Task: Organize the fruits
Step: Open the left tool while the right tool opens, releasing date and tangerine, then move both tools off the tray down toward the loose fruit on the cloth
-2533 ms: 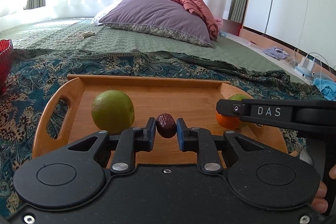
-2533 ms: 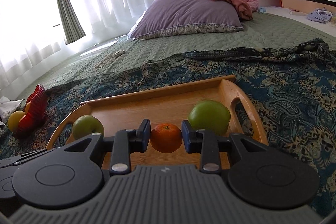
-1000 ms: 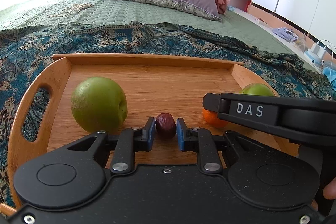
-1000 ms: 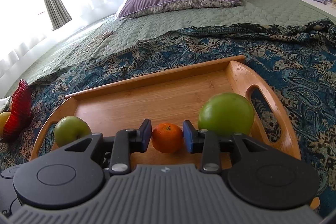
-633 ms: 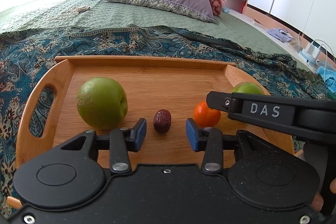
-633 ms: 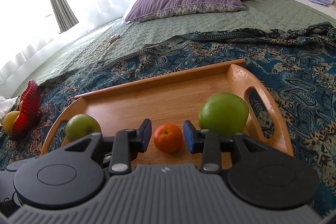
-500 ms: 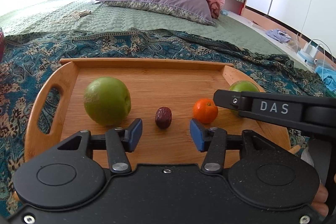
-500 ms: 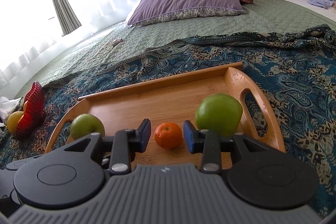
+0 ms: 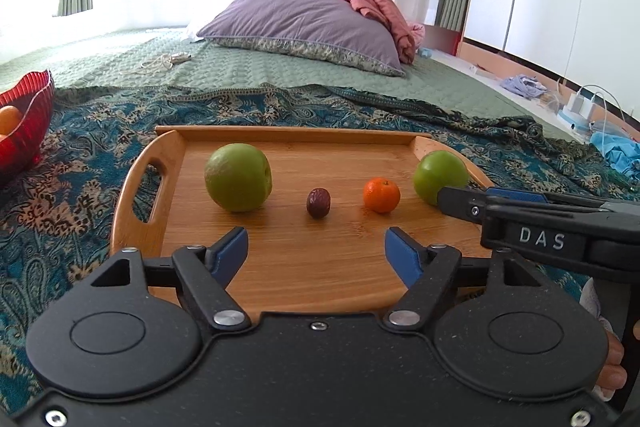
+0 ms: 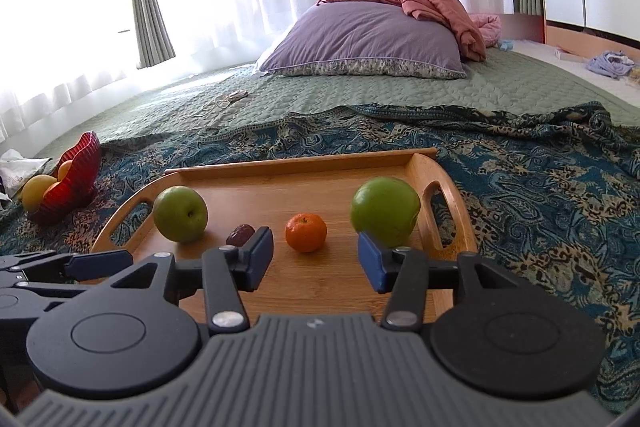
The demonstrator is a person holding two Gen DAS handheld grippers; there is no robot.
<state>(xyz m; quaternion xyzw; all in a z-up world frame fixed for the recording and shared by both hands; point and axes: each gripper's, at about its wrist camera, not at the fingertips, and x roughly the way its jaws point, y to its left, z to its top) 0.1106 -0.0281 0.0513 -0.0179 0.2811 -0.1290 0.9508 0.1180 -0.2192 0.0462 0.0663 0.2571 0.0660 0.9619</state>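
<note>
Four fruits sit in a row on the wooden tray (image 9: 168, 163), just ahead of both sets of released, empty jaws: date (image 9: 318, 202) facing the left gripper (image 9: 316, 253), mandarin (image 10: 306, 232) facing the right gripper (image 10: 316, 263). Placement looks finished; the next move likely means reaching left to the red bowl (image 10: 82, 167) for more.

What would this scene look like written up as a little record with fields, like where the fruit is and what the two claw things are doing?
setting: patterned blanket on a bed
tray: wooden tray with cut-out handles
fruit on tray, left to right: green apple, date, tangerine, second green apple
arrangement: one row, none touching
left gripper: open, empty, short of the date
right gripper: open, empty, short of the tangerine
elsewhere: red bowl holding more fruit, left of the tray
</note>
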